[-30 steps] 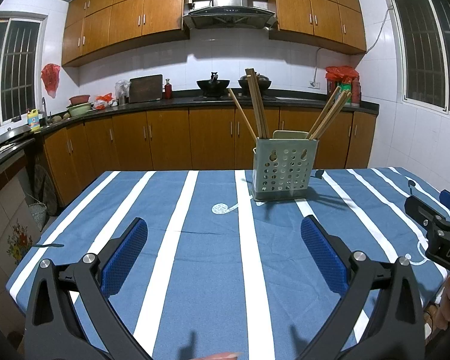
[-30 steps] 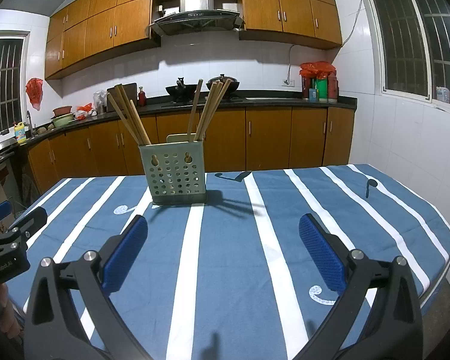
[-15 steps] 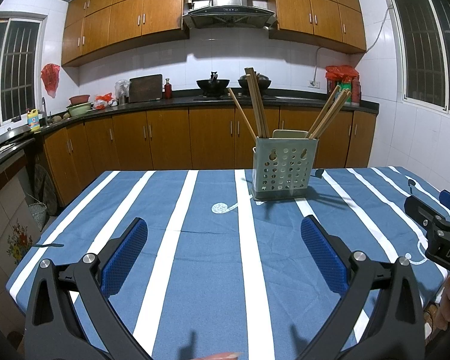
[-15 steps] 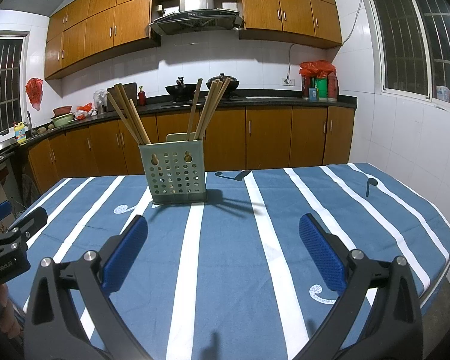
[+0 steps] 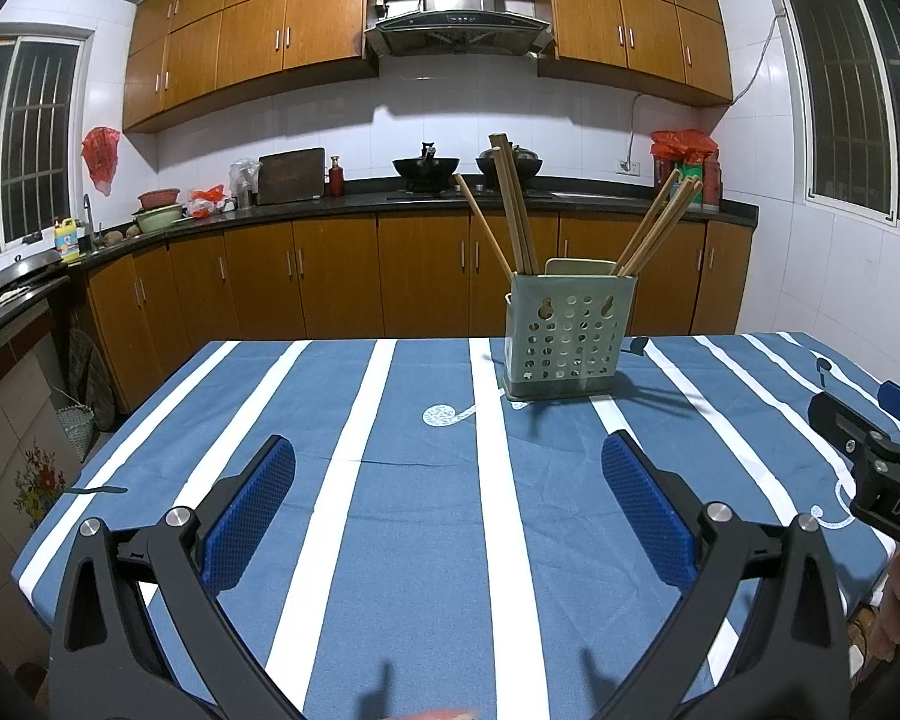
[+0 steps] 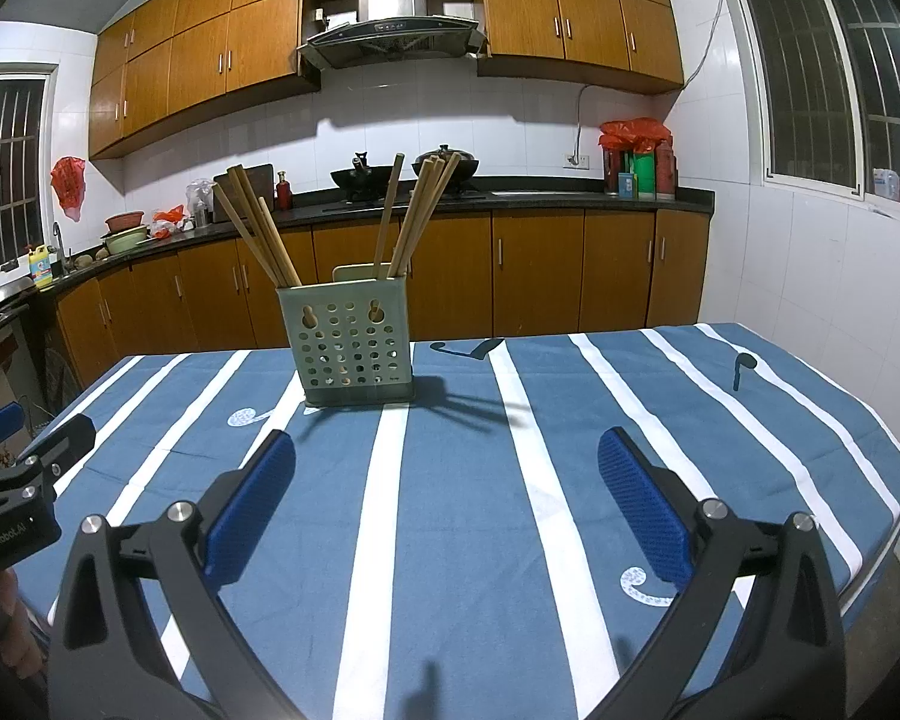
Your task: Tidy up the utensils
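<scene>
Green perforated holder (image 5: 569, 343) upright on table, chopsticks (image 5: 513, 204) leaning inside

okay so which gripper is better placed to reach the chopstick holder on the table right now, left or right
Slightly the right, though it's close. The chopstick holder sits nearer the right gripper and closer to its centre line, while it lies right of the left gripper's axis. Both are open and empty.

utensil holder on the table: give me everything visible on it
The utensil holder is a pale green, plastic-looking rectangular caddy, its front wall perforated with round holes and two keyhole slots near the rim. It stands upright on the blue striped tablecloth, far from both open grippers. Wooden chopsticks lean out in two bunches, left and right. A pale flat piece rises behind the rim; what it is cannot be told.
</scene>
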### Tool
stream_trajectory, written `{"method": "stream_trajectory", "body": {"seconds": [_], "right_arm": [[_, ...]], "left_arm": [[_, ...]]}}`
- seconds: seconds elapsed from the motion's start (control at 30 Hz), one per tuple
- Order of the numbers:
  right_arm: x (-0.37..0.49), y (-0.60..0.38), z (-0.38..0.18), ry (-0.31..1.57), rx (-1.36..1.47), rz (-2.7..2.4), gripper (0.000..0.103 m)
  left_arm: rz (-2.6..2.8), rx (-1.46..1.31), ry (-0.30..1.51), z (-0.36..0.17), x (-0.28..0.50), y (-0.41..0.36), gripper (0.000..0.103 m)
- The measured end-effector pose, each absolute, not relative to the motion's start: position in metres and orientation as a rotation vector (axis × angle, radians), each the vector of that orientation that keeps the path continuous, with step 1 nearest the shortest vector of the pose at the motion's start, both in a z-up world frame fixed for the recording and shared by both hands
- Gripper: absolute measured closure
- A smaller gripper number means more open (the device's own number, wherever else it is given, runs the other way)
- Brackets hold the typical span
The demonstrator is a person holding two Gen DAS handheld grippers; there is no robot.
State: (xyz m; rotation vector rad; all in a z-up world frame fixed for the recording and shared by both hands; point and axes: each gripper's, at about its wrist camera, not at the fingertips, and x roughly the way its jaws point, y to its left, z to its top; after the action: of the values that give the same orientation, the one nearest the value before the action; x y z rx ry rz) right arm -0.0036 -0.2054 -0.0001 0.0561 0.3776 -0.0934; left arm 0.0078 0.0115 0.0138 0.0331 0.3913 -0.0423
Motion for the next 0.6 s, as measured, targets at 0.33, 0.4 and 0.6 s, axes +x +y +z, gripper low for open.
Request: {"method": "stream_trajectory", "body": {"seconds": [0.33,0.4,0.6], "right_arm": [[-0.0037,-0.2049,-0.0007,0.379,0.057,-0.093,0.004],[-0.0036,-0.2050,-0.0005,0.379,0.057,-0.094,0.004],[-0.0041,-0.2043,-0.0005,0.380,0.058,-0.093,0.004]], "left_arm": [[-0.039,0.034,0.391,0.0082,0.0060,0.0109,0.002],[-0.038,0.033,0.392,0.0070,0.0051,0.0108,0.002],[-0.039,0.032,0.394,0.0061,0.0043,0.0111,0.002]]}}
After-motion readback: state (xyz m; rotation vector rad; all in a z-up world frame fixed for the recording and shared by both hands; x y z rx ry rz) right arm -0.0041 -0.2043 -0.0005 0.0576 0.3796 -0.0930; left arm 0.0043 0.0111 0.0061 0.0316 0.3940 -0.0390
